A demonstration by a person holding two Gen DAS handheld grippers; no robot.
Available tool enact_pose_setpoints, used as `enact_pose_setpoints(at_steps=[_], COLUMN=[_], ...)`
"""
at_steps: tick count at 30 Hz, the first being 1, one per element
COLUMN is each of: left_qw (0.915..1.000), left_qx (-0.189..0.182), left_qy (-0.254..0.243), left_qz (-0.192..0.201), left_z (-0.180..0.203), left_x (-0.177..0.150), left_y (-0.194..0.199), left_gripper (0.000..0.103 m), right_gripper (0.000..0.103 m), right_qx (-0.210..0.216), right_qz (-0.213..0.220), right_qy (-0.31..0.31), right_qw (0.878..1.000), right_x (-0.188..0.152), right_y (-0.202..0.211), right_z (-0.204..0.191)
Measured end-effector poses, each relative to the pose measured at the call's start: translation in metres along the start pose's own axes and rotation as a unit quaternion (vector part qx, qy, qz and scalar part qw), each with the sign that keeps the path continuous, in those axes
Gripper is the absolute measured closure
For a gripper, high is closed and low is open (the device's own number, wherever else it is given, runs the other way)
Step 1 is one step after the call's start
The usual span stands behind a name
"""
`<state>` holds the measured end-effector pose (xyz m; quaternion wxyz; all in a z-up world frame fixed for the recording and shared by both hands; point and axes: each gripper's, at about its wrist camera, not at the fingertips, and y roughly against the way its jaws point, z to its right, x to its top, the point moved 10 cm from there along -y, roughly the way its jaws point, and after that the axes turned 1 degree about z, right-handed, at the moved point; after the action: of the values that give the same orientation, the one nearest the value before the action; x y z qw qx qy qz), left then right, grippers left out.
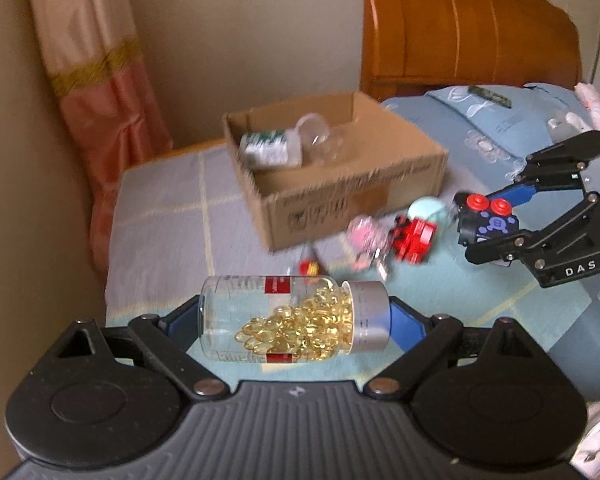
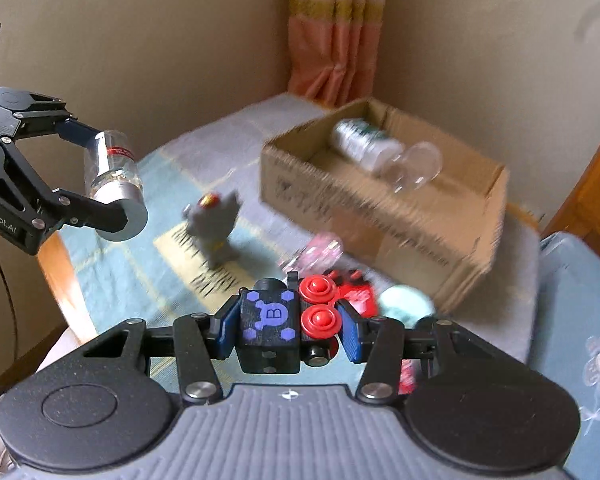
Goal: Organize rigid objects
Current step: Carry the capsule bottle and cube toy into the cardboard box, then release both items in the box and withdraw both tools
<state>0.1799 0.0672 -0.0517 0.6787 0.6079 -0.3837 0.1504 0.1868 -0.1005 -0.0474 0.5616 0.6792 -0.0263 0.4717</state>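
Observation:
My left gripper (image 1: 296, 316) is shut on a clear capsule bottle (image 1: 284, 318) with yellow softgels and a silver cap, held sideways above the table; it also shows in the right wrist view (image 2: 114, 172). My right gripper (image 2: 286, 326) is shut on a black toy block (image 2: 270, 326) with purple marks and red knobs, also seen in the left wrist view (image 1: 486, 220). A cardboard box (image 1: 352, 200) stands ahead and holds a green-labelled bottle (image 1: 268, 148) and a clear cup (image 1: 314, 132).
On the blue-grey tablecloth (image 1: 160, 208) near the box lie a red toy (image 1: 414, 236), a pink item (image 1: 364, 236), a mint round thing (image 1: 428, 208) and a grey figure (image 2: 216, 224). A wooden headboard (image 1: 460, 28) and a curtain (image 1: 100, 80) stand behind.

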Motion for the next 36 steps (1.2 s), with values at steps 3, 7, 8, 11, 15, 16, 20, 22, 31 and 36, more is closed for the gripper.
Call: enact_pose_setpoints(at_steps=[3,7,8,11,15,16,20,22,31,36], left_qw=[0.9999,0.9996,0.9995,0.9994,0.9995,0.9996,0.9999,0.9999,0.9999,0.9999], left_qx=[-0.007,-0.01,-0.011,-0.012,-0.009,-0.009,-0.007,-0.008,-0.007,-0.007], left_qy=[-0.011,-0.017,-0.018,-0.016,-0.014,-0.011,-0.007,-0.005,0.0,0.0], left_qz=[0.009,0.022,0.026,0.027,0.026,0.025,0.013,0.008,-0.008,-0.01], left_z=[0.004,0.006,0.007,0.009,0.01,0.01,0.009,0.008,0.001,-0.001], left_x=[0.024,0.059,0.069,0.092,0.115,0.118,0.127,0.127,0.122,0.122], left_y=[-0.005,-0.02,-0.026,-0.044,-0.07,-0.077,-0.102,-0.111,-0.132,-0.136], left_gripper=[0.01,0.01,0.01,0.01,0.01,0.01,0.01,0.01,0.01,0.01], right_gripper=[0.048,0.048,0.048,0.048,0.048,0.048,0.048,0.048,0.001,0.0], right_qx=[-0.013,-0.026,-0.029,-0.037,-0.047,-0.047,-0.054,-0.055,-0.057,-0.053], right_qz=[0.016,0.029,0.032,0.038,0.045,0.046,0.044,0.042,0.05,0.043], right_qy=[-0.004,-0.014,-0.02,-0.03,-0.044,-0.05,-0.059,-0.065,-0.101,-0.112], right_qw=[1.0,0.999,0.999,0.998,0.997,0.997,0.996,0.996,0.992,0.991], right_x=[0.015,0.032,0.037,0.049,0.066,0.069,0.081,0.085,0.086,0.077], right_y=[0.007,0.01,0.009,0.006,-0.002,-0.004,-0.02,-0.028,-0.051,-0.048], right_z=[0.017,0.041,0.049,0.068,0.095,0.101,0.119,0.126,0.14,0.137])
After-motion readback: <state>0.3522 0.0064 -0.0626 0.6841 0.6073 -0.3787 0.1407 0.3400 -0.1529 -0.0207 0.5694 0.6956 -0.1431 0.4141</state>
